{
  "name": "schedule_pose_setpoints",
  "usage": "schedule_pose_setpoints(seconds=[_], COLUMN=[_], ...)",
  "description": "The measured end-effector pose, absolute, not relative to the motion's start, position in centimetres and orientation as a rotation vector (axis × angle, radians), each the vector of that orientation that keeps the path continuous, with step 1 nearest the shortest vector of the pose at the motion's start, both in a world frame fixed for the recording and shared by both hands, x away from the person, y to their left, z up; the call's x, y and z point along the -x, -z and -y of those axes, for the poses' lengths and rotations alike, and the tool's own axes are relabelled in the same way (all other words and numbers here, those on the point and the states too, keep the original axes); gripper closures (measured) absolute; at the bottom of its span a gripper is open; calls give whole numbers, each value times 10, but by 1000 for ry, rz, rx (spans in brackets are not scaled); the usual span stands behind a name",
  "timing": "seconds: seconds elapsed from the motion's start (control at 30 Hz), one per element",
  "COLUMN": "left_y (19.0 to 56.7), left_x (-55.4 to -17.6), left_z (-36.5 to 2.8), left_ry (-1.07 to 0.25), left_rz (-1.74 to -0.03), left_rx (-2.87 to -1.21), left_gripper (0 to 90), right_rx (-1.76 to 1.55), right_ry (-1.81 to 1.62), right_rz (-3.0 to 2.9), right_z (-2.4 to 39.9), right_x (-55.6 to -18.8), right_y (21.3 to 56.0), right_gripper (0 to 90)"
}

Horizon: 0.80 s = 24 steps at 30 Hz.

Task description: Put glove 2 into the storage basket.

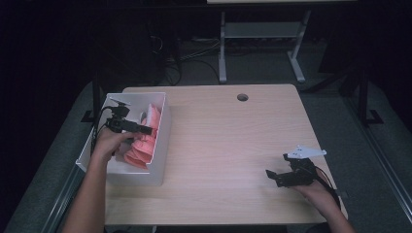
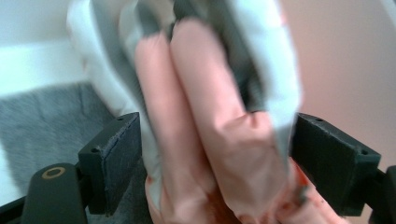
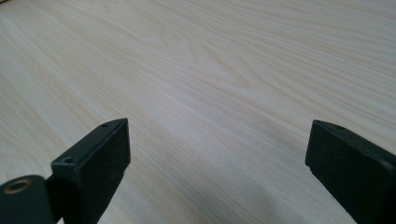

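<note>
Pink packets point(image 2: 205, 140) sit between the left claw point(image 2: 212, 154), spread apart over the white box point(image 1: 160, 145); releasing seems underway, withdrawal next.

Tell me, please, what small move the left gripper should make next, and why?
Probably lift the left gripper straight up out of the white box. Its jaws stand wide around the pink-and-white cloth, which lies between them apparently unpressed and already sits inside the box, so it seems released.

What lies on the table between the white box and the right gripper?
Nothing: in the high view the wooden table is bare from the white box across to the right gripper, apart from bare wood grain.
</note>
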State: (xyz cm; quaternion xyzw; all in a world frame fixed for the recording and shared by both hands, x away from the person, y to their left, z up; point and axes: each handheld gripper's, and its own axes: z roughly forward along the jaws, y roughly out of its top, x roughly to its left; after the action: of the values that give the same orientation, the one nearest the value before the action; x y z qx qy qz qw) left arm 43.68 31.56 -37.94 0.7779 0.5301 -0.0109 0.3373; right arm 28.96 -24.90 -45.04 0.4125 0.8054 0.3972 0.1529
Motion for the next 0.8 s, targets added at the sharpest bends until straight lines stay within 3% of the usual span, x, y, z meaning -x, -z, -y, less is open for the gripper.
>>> schedule_pose_setpoints(seconds=[0.47,0.8], left_y=[323,291], left_x=[-415,-394], left_z=[-302,-252], left_ry=[-157,-223], left_rz=[-1197,-1007], left_rx=[-2042,-2080], left_gripper=[170,171], right_rx=[-1169,-1163], right_ry=[-1129,-1124], right_rz=[-2321,-2316], right_z=[248,247], right_x=[-290,-289], right_y=[451,450], right_gripper=[63,63])
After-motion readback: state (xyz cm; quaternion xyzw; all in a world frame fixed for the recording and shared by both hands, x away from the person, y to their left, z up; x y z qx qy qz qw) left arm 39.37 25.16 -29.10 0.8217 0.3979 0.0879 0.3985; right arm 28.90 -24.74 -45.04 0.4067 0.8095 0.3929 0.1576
